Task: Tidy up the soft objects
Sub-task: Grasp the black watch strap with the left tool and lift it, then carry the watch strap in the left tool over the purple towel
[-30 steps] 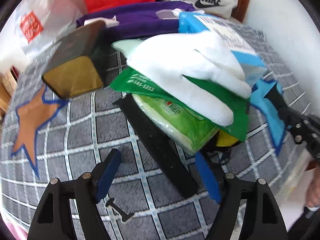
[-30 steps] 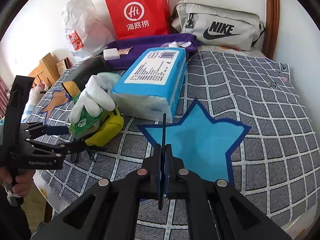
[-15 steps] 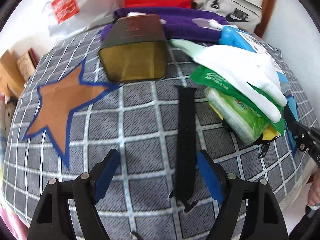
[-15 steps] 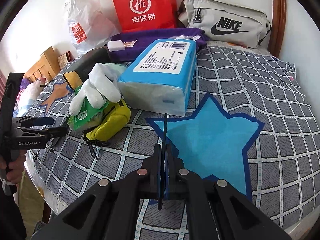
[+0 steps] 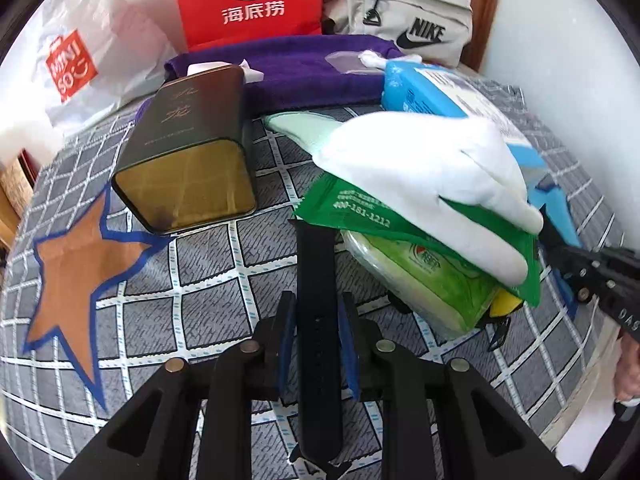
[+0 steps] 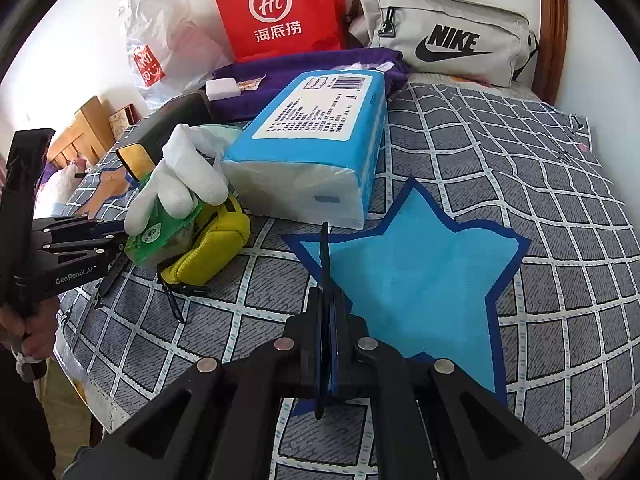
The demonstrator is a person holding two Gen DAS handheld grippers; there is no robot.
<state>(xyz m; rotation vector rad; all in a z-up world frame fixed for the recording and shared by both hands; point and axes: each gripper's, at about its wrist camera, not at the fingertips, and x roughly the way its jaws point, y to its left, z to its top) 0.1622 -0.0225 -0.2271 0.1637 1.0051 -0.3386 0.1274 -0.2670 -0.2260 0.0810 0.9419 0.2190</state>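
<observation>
The black strap (image 5: pixel 320 320) lies flat on the bed's checked cover (image 5: pixel 208 264), low in the middle of the left wrist view. Its long axis runs straight up the frame, in line with the left hand-held gripper (image 5: pixel 316 328), away toward the pile at the right. The blue pads are pressed together on the strap's two long edges, roughly halfway along, so one end sticks out ahead and the other trails back under the fingers. A lift should therefore carry it with both ends drooping.

Just to the strap's right, nearly touching it, sits the green wipes pack (image 5: pixel 424 280) with a white glove (image 5: pixel 432 168) draped over it and a yellow pouch (image 6: pixel 216 244) beneath. A dark tin (image 5: pixel 188 164) lies to the upper left, well apart.

The right hand-held gripper (image 6: pixel 326 320) is pressed together on a thin dark strip (image 6: pixel 324 256) standing edge-on, above the blue star (image 6: pixel 420 264), farther from the strap than the left.
</observation>
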